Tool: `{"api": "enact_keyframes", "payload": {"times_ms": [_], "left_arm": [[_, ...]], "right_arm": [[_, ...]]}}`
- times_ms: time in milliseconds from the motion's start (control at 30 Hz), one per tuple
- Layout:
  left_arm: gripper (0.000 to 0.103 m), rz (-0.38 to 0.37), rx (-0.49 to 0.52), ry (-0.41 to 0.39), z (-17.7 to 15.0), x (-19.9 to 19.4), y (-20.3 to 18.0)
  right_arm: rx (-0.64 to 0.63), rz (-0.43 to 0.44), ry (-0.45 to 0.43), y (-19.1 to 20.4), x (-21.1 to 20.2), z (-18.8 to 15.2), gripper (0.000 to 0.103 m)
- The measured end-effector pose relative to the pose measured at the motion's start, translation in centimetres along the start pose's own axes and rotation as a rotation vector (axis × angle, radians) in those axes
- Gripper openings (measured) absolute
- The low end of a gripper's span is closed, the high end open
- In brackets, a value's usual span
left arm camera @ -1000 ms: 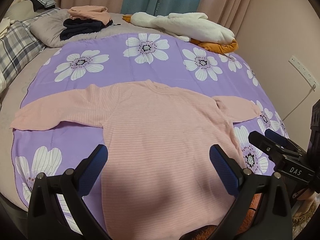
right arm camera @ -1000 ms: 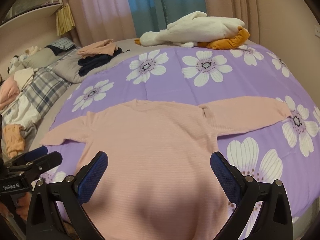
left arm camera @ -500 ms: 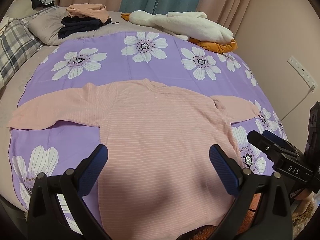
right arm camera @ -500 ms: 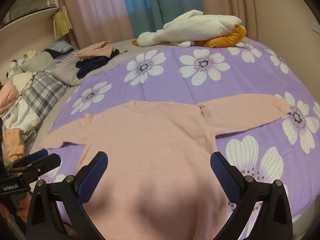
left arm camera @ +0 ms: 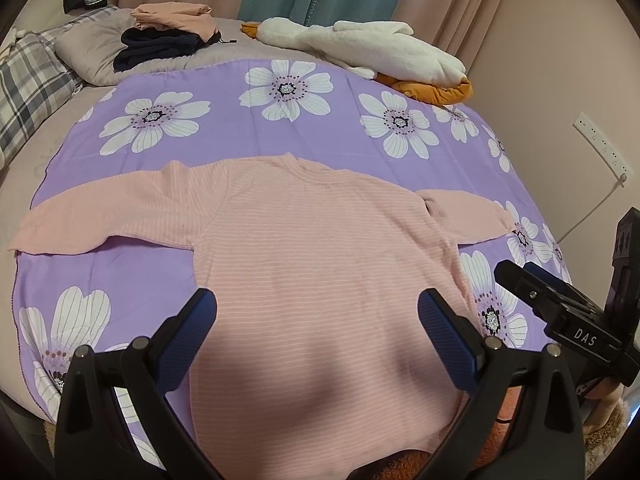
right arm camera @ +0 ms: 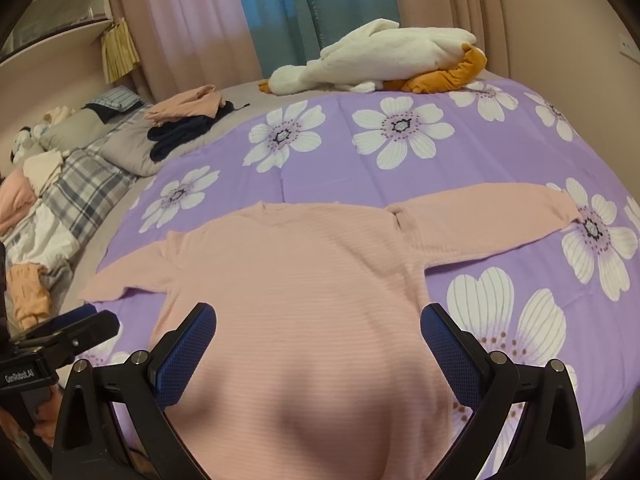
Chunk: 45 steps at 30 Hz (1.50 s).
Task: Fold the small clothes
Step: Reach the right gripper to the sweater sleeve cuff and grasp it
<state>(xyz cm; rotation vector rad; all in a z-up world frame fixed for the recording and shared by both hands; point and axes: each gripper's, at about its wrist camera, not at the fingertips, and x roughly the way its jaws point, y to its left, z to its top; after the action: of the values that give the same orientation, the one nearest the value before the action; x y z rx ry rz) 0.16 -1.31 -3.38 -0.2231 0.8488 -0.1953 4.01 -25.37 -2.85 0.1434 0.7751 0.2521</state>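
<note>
Sweater, pale pink ribbed knit (left arm camera: 320, 256), lies flat on purple flower-print bedspread (left arm camera: 248, 120), sleeves out, likely ready for a first fold | left gripper (left arm camera: 316, 332) and right gripper (right arm camera: 318, 344) both spread wide, empty, above hem | right view alone shows full right sleeve; left view shows wall socket (left arm camera: 600, 142).

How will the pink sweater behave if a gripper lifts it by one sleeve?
The pink sweater lies flat like thin knit, so it would probably hang limp. It looks light. The purple floral sheet under it seems loose and might shift if the sweater drags.
</note>
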Motion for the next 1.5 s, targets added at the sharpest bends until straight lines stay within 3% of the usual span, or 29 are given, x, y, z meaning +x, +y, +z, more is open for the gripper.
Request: {"api": "enact_keyframes", "payload": {"times_ms": [733,1000,1167,1233,1300,1500], "left_arm": [[0.1,-0.014,-0.004,0.026,-0.1,0.7,-0.2],[0.098,-0.018,-0.018,0.046,0.1,1.5,-0.3],[0.097,-0.007,-0.022,0.071,0.2,2.6,-0.8],[0.097,-0.005,-0.025,0.078,0.4,3.2,-0.9],[0.096,-0.008,-0.034,0.088,0.6,3.9,-0.9],[0.087,-0.006,-0.065,0.126,1.4,6.8,-1.2]], "right_arm": [[0.042,-0.018,0.001,-1.6,0.0,-0.4,0.102],[0.078,0.017,-0.009,-3.2,-0.1,-0.2,0.102],[0.174,0.036,-0.022,-7.9,0.0,0.1,0.1],[0.223,0.021,-0.031,-10.5,-0.1,0.3,0.095],[0.291,0.012,-0.027,-13.8,0.2,0.6,0.094],[0.494,-0.038,0.023,-25.3,3.1,2.4,0.078]]}}
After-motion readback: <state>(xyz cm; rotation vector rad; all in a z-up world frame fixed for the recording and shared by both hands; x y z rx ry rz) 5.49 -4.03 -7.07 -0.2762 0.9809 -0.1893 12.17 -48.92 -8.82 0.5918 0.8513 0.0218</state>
